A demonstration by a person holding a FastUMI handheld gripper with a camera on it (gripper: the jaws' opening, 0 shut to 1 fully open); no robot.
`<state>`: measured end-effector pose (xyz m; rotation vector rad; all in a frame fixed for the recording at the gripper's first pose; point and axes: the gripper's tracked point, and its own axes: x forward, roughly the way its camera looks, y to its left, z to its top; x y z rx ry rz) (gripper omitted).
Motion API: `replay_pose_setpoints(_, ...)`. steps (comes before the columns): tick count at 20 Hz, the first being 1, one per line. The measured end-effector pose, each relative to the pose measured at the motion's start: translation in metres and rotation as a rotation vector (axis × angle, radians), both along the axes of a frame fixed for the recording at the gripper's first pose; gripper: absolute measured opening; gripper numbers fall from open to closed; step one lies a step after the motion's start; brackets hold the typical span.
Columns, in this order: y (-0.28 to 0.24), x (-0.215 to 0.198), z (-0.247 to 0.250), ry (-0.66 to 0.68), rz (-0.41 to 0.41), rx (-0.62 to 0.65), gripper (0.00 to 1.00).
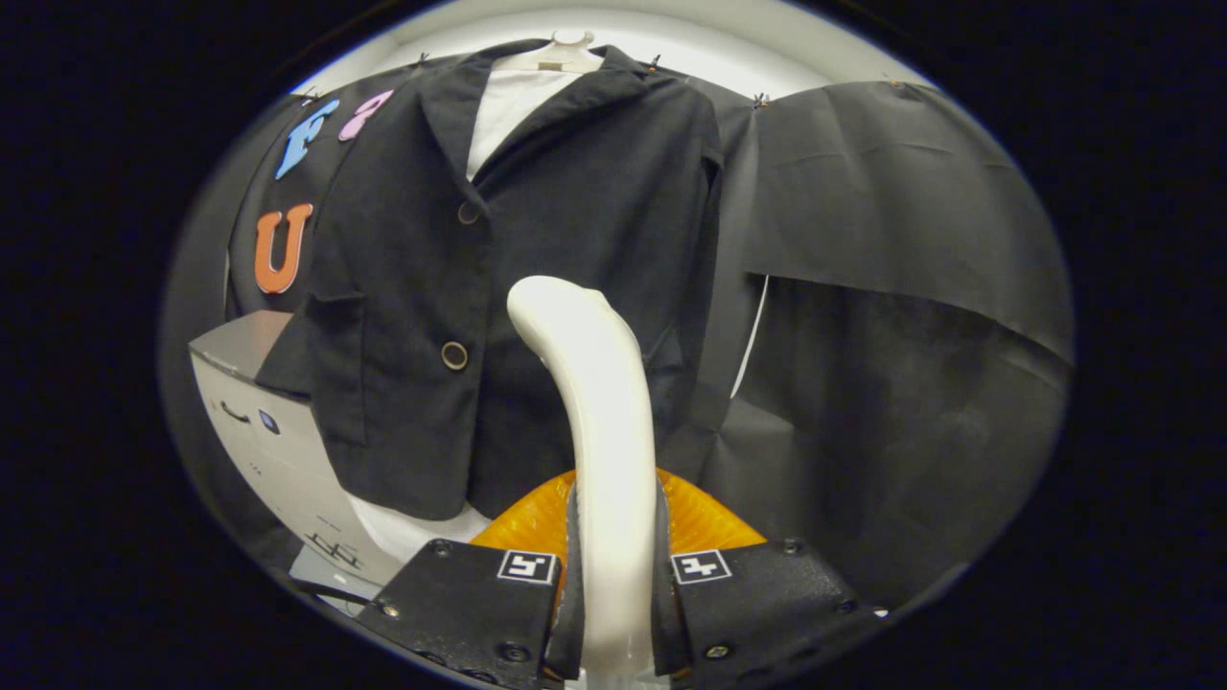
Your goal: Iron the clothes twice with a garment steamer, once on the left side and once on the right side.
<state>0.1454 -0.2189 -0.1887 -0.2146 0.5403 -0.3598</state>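
Black cloth wall behind; black blazer (537, 287) hangs upper centre of frame. Your claw (613, 575) is clamped on the white garment steamer (599, 431), head at the blazer's lower front. I'd judge both passes are left.

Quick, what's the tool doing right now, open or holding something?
Tool: shut on the white steamer handle, both fingers pressing it, black jacket beyond.
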Motion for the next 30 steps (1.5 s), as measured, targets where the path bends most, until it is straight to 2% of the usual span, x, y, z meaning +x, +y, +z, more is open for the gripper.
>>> replay_pose_setpoints(13,0.006,-0.037,-0.091,0.187,-0.05,0.013,0.31)
replay_pose_setpoints(23,0.011,-0.08,-0.152,0.31,-0.131,0.046,0.31)
replay_pose_setpoints(30,0.032,-0.119,-0.115,0.269,-0.178,0.091,0.3)
